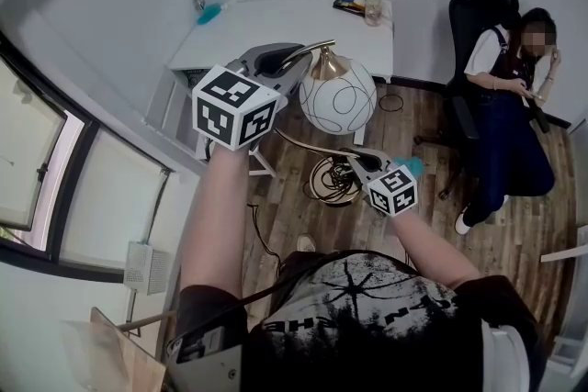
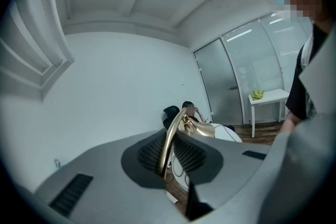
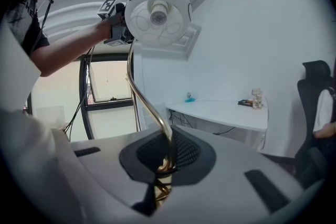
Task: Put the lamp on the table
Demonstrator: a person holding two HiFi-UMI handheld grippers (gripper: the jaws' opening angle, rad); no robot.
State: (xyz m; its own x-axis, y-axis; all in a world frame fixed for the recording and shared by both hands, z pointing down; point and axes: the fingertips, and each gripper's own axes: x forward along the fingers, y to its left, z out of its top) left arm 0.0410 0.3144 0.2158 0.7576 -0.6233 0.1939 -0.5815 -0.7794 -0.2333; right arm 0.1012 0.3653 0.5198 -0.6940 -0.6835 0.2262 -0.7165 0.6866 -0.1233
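The lamp has a white globe shade (image 1: 338, 103) (image 3: 157, 13) on a curved gold stem (image 2: 170, 139) (image 3: 140, 89). I hold it in the air over the wooden floor, in front of the white table (image 1: 276, 23) (image 3: 220, 113). My left gripper (image 1: 292, 58) (image 2: 167, 157) is shut on the top of the stem, just beside the shade. Lower down, my right gripper (image 1: 360, 159) (image 3: 167, 157) is shut on the stem near its coiled gold base (image 1: 333, 181). The two gripper views show the stem pinched between the pads.
A person sits in a black chair (image 1: 501, 96) at the right. On the table lie a teal object (image 1: 209, 13) and a dark item with a jar (image 1: 360, 5). A window fills the left. A cable (image 1: 260, 229) trails on the floor. A small white side table (image 2: 268, 97) bears bananas.
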